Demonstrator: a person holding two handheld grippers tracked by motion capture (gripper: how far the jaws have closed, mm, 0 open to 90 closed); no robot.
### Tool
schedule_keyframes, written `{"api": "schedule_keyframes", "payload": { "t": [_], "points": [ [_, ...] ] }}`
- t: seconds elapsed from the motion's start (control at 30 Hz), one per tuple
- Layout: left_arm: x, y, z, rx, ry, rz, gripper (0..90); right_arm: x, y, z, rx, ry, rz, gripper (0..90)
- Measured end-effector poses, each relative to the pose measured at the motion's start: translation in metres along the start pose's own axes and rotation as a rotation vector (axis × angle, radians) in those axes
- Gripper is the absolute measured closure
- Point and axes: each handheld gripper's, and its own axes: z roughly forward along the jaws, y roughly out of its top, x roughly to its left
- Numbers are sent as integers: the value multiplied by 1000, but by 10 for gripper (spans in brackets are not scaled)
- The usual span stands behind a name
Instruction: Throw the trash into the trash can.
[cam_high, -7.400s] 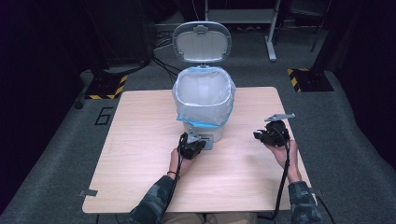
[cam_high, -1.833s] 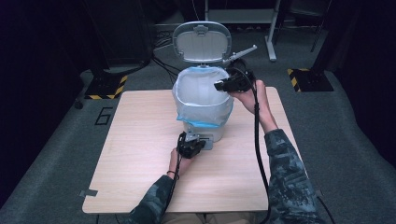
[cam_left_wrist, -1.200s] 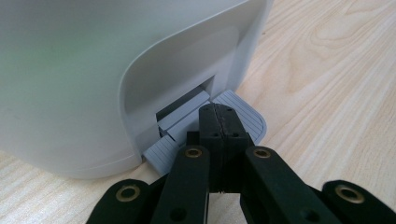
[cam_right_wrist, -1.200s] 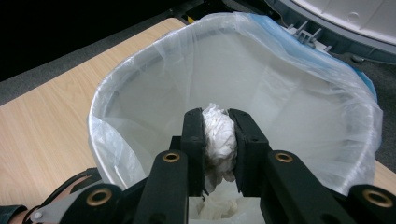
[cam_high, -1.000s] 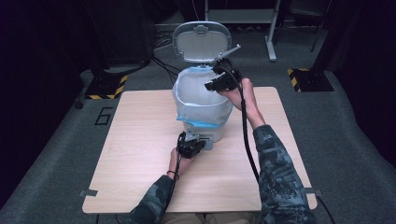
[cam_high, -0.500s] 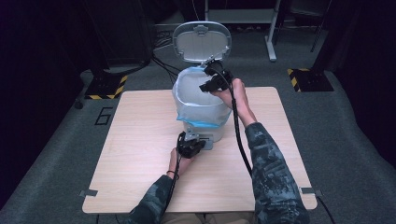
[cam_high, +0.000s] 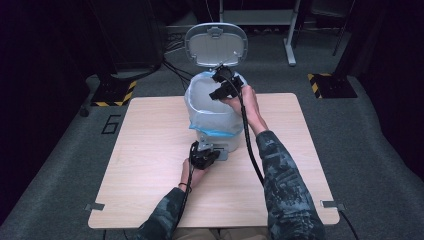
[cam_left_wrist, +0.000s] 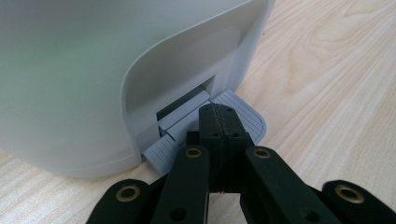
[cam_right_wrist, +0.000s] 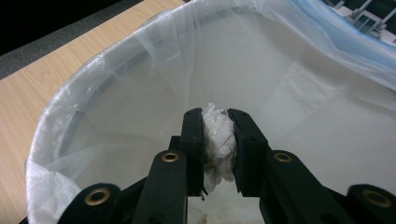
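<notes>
High view, nearest us: our left tongs (cam_high: 204, 159) sit clenched on the pedal (cam_left_wrist: 243, 116) at the foot of the bin (cam_high: 216, 117), pressing it against the desk (cam_high: 150, 150), and the lid (cam_high: 216, 44) stands open at the far side. Seven seconds ago our right tongs (cam_high: 220, 90) rested at the near right of the desk; they have since travelled up and left, and now hang over the bin's mouth. They grip a crumpled tissue (cam_right_wrist: 217, 135) above the clear liner bag (cam_right_wrist: 116, 84). We judge the drop is next: only release remains.
</notes>
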Motion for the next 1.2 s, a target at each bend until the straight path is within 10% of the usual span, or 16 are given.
{"api": "schedule_keyframes", "payload": {
  "t": [0.43,0.67,1.2],
  "points": [
    [0,0,0,0,-1,-2,900,-1,1,4,7,-4,5,749],
    [0,0,0,0,-1,-2,900,0,-1,-3,-24,1,2,146],
    [0,0,0,1,-1,-3,900,10,-21,-58,-141,12,-40,0]
  ]
}}
